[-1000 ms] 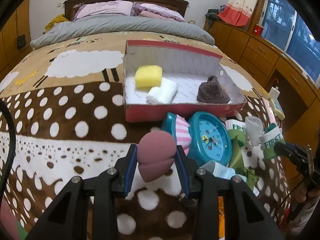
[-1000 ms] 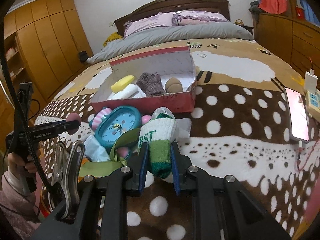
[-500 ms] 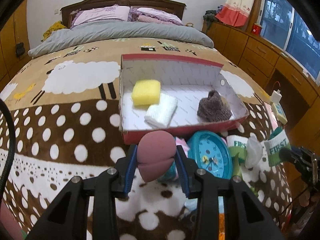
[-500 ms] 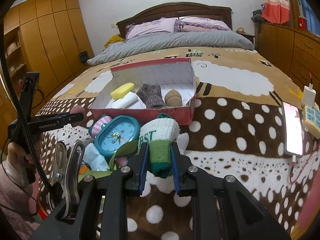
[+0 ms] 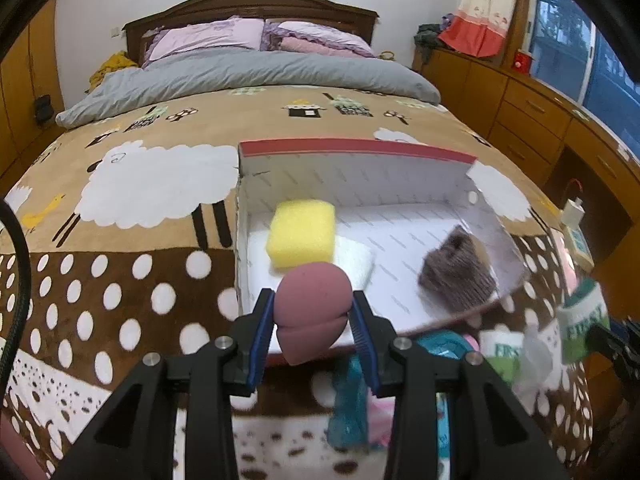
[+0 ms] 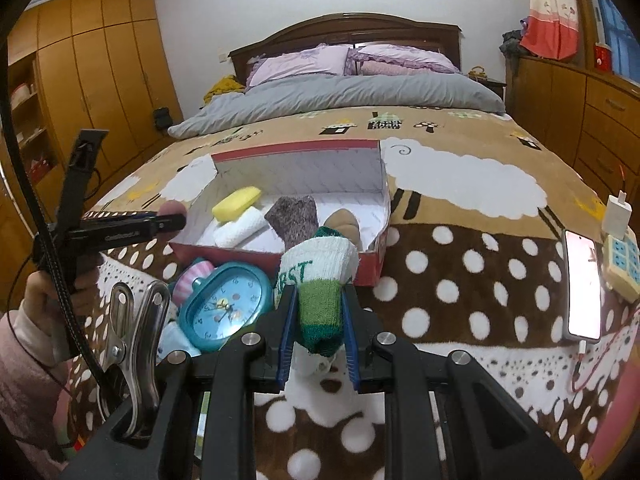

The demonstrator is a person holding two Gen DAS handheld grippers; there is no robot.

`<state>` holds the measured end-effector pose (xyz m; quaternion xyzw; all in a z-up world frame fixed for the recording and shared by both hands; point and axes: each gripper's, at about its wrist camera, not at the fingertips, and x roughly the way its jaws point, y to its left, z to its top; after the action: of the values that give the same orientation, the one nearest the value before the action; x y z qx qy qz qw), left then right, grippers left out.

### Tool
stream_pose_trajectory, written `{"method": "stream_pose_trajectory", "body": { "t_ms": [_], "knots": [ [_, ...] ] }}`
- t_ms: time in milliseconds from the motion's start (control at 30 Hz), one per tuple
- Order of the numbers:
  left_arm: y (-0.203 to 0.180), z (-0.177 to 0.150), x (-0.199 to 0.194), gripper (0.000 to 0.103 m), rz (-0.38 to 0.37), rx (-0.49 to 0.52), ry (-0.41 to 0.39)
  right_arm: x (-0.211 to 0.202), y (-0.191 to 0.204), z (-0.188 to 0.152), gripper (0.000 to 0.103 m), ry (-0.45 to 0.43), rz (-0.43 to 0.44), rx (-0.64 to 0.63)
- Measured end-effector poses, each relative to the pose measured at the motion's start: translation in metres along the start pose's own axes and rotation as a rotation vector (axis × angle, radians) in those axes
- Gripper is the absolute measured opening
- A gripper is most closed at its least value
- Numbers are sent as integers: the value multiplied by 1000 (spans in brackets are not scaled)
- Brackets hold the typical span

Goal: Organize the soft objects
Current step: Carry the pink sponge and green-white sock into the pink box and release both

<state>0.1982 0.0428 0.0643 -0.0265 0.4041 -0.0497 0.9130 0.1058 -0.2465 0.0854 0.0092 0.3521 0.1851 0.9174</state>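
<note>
My left gripper is shut on a dusty-pink makeup sponge, held over the near edge of the red box. In the right wrist view that left gripper reaches the box's left corner. The white-lined box holds a yellow sponge, a white folded cloth, a brown knitted piece and a tan sponge. My right gripper is shut on a green and white sock, lifted in front of the box.
A teal alarm clock, a pink striped item and another sock lie in a pile before the box. A phone and a power strip rest at the bed's right edge. A metal clip hangs at lower left.
My left gripper carried the pink sponge forward from above the clock pile to the box's near edge. My right gripper lifted the sock slightly and neared the box.
</note>
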Motion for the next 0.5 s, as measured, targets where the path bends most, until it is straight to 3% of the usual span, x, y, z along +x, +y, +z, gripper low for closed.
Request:
{"method": "stream_pose_trajectory", "body": {
  "t_ms": [367,500],
  "knots": [
    [10,-7,38,40,20,-27,67,18,-1,22,22,0,-25,-33],
    [7,-9,37,40,28,-7,56,33,-3,38,22,1,-34,-49]
  ]
}}
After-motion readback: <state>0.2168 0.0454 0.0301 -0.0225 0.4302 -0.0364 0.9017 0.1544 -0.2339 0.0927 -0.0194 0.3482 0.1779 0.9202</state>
